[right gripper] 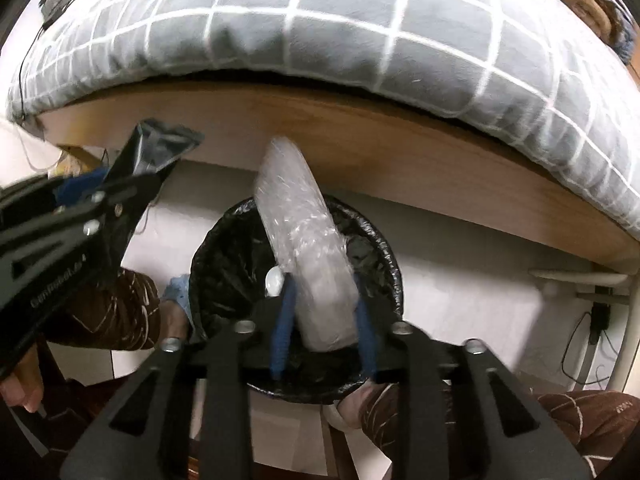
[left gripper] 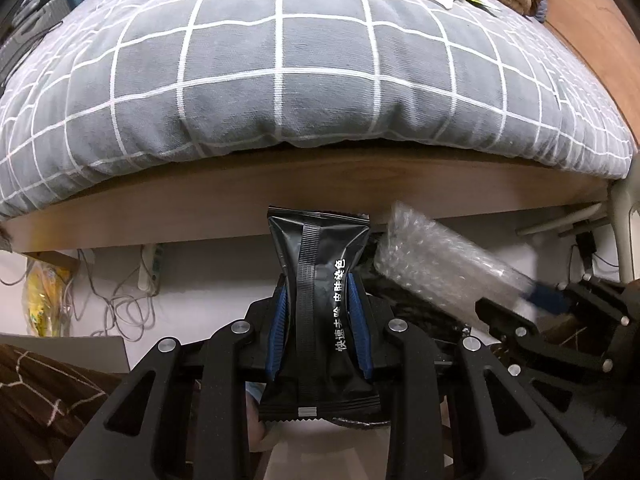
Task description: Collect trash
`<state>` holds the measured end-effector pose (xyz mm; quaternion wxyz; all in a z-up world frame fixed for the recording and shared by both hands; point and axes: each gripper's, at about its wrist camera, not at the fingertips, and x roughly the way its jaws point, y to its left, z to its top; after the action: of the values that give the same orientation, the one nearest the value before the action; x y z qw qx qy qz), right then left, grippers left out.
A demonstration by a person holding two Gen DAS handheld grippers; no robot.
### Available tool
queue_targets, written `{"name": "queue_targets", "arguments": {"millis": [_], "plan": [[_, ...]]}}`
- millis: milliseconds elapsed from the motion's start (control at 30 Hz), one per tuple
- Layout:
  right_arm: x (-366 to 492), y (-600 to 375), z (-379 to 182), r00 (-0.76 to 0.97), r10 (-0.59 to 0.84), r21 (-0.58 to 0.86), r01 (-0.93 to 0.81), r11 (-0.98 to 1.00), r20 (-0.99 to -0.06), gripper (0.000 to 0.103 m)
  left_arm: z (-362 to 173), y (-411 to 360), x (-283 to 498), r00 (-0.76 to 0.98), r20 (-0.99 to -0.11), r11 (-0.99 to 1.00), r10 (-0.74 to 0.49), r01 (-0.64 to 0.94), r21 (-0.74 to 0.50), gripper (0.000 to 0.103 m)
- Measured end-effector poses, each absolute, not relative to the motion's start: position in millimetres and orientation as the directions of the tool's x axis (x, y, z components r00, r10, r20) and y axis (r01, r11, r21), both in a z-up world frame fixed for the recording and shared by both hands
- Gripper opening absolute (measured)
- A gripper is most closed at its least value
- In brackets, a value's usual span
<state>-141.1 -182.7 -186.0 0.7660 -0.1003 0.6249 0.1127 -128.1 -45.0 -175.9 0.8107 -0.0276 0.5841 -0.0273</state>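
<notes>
A black snack packet (left gripper: 316, 248) with white lettering stands upright in my left gripper (left gripper: 317, 285), whose blue pads squeeze its middle. In the right wrist view that gripper (right gripper: 132, 178) and the packet (right gripper: 164, 146) reach in from the left, beside the bin. A blurred roll of clear bubble wrap (right gripper: 298, 216) stands between the blue pads of my right gripper (right gripper: 322, 290), straight above a round bin (right gripper: 224, 264) lined with a black bag. The pads look slightly apart from the roll. From the left wrist, the roll (left gripper: 436, 264) and right gripper (left gripper: 538, 300) show on the right.
A bed with a grey checked quilt (left gripper: 280, 80) and wooden frame (right gripper: 360, 148) overhangs the bin. Cables and a power strip (left gripper: 150, 268) lie on the white floor beside a yellow bag (left gripper: 44, 300). A person's brown patterned trousers (right gripper: 112, 312) flank the bin.
</notes>
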Motion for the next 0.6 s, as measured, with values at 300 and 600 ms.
{"name": "queue_targets", "arguments": {"millis": [300,600], "plan": [[-142.1,-217.8,-164.6,0.309,-0.025,-0.092,-0.204,0.975,-0.951,0.081,-174.2,-60.9,-138.8,0.303,-0.949,0.996,-0.088,0.036,-0.081,0.028],[-144.3,-257.7,-155.3,0.363,-0.064,-0.110,-0.107,0.988,-0.930,0.094,-179.4,-91.3,-140.7,0.286,-0.952,0.993,-0.111,0.078,-0.092,0.028]]}}
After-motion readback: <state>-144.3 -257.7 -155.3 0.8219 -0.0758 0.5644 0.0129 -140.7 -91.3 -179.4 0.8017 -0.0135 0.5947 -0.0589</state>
